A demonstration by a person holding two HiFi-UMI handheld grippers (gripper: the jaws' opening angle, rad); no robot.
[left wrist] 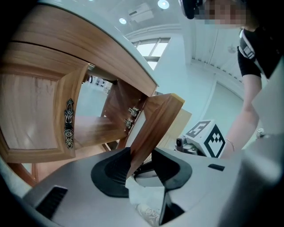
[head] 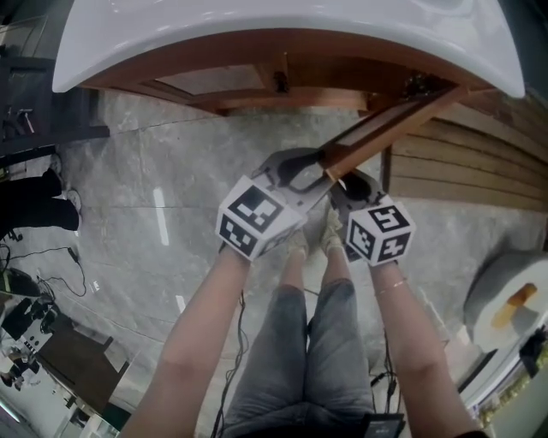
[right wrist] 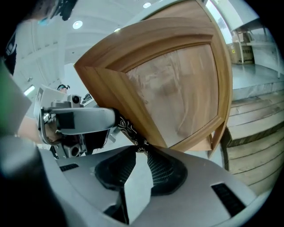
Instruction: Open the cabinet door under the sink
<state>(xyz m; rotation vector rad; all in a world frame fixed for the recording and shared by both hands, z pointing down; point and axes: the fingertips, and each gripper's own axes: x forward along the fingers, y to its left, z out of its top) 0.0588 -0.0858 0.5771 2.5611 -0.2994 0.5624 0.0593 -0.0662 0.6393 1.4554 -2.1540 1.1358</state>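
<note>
Under white sink (head: 257, 26), grey marble floor (head: 171, 162), cabinet door (head: 390, 128) ajar

No legible words, brands or numbers, only black-and-white square code patterns — on left white marker cube (head: 257, 218), right white marker cube (head: 381, 231).

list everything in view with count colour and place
sink: 1, white, top
cabinet: 1, brown wood, under the sink
closed door: 1, brown wood, cabinet's left, own dark handle
open door: 1, brown wood, swung outward
door handle: 1, dark ornate, on the open door
floor: 1, grey stone, underfoot
slatted panel: 1, wood, right of cabinet
left gripper: 1, grey, shut on the open door's edge
right gripper: 1, grey, shut on the door handle
arms: 2, bare, holding grippers
</note>
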